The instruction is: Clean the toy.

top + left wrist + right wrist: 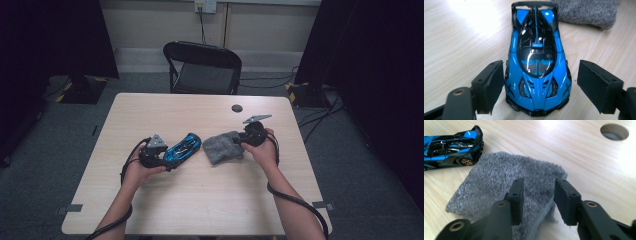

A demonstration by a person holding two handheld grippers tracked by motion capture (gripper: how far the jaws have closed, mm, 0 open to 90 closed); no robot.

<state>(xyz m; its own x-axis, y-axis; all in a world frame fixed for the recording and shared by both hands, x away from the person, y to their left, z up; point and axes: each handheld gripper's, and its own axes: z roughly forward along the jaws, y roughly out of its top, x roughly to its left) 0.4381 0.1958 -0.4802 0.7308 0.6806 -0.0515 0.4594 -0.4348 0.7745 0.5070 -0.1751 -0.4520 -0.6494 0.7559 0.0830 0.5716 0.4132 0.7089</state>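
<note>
Desk (150,200) carries, from left to right, the left tool (161,156), a blue toy car (183,148), a grey cloth (223,147) and the right tool (242,139). The high view shows the car's long axis running from 8 to 2 o'clock. The left gripper view shows its nose between the wide-open pads, untouched, its tail wing towards 12. In the right gripper view the half-closed tool straddles a raised fold of cloth; contact is unclear.

High view: left gripper (162,156) hides the toy car's (184,148) nose. Left gripper view: grey cloth (586,12) cut off at top edge. Right gripper view: car's front cropped at left edge.
</note>
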